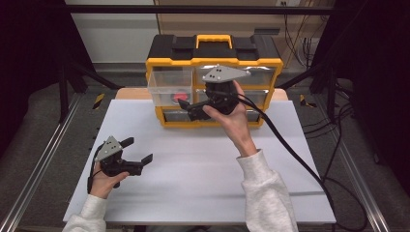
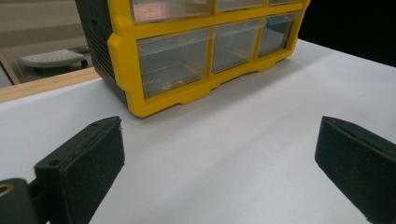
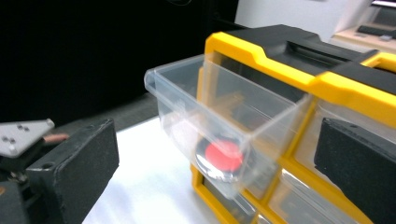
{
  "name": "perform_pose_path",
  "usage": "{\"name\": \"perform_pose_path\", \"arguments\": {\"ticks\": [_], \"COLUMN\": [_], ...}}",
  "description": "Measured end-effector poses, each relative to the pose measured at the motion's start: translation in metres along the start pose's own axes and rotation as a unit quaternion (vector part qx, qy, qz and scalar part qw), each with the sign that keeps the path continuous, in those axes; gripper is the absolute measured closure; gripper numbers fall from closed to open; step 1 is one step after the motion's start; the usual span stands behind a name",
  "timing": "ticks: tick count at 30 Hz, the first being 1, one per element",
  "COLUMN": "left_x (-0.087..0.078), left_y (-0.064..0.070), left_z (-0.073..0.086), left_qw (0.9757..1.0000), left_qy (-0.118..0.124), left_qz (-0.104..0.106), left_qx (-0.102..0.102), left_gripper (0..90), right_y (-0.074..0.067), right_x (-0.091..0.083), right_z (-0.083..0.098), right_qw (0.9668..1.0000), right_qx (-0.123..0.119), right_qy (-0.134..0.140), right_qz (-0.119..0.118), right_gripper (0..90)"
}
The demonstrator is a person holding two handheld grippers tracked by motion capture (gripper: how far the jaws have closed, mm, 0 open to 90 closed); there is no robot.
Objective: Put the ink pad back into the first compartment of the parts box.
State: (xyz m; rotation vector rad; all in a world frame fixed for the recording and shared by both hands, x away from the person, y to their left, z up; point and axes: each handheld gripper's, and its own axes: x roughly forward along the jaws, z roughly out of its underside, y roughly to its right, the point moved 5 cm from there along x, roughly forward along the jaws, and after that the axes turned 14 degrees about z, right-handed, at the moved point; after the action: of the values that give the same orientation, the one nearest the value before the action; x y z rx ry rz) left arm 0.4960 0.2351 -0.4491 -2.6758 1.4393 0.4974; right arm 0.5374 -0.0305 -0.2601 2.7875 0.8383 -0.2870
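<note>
We see the clear drawer [image 1: 167, 86] pulled out of the top-left slot of the yellow-and-black organizer [image 1: 214, 58], with a round red-topped object [image 3: 223, 157] lying inside it. Just beside it our right hand-held gripper [image 1: 186, 107] hovers with jaws spread wide, nothing between them. Our left hand-held gripper [image 1: 138, 150] rests well apart, likewise wide open and empty. The white surface [image 1: 193, 164] carries the organizer at its far edge; dark curtains flank the room.
</note>
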Motion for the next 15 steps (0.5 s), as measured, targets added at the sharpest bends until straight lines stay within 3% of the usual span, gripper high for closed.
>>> {"name": "perform_pose_path", "arguments": {"ticks": [15], "left_x": [0.001], "left_y": [0.000], "left_z": [0.001], "left_qw": [1.0000], "left_qy": [-0.005], "left_qz": [0.001], "left_qx": [0.002], "left_gripper": [1.2], "right_y": [0.014], "right_x": [-0.033], "right_z": [0.062], "right_qw": [0.9999], "right_qx": [0.012], "right_qy": [-0.009], "right_qz": [-0.002], "right_gripper": [0.8]}}
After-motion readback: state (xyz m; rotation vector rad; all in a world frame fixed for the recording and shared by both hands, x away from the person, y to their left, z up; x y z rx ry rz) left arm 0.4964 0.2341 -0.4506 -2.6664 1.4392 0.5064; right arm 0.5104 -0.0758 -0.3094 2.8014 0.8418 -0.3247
